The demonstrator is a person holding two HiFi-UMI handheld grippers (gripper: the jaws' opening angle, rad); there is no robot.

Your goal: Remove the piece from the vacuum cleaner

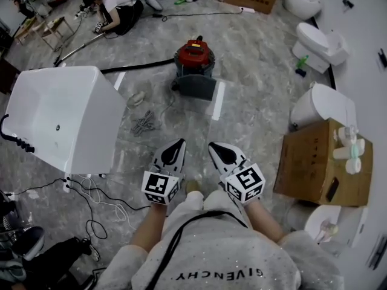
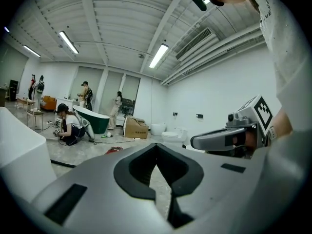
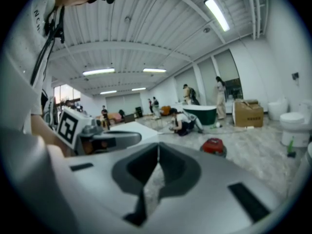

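A red canister vacuum cleaner (image 1: pixel 195 58) with a dark grey front stands on the floor ahead of me, its black hose (image 1: pixel 136 66) running off to the left. It shows small in the right gripper view (image 3: pixel 213 146) and barely in the left gripper view (image 2: pixel 113 150). My left gripper (image 1: pixel 179 143) and right gripper (image 1: pixel 212 145) are held close to my body, side by side, well short of the vacuum cleaner. Both are shut with nothing between the jaws. In the left gripper view the jaws (image 2: pixel 156 146) meet at the tips; so do those in the right gripper view (image 3: pixel 158 146).
A white bathtub (image 1: pixel 60 116) stands at my left, with cables (image 1: pixel 91 195) on the floor beside it. A cardboard box (image 1: pixel 320 162) and toilets (image 1: pixel 320 44) are at the right. A person (image 1: pixel 115 8) crouches far back left. A coiled cord (image 1: pixel 144 124) lies between bathtub and vacuum.
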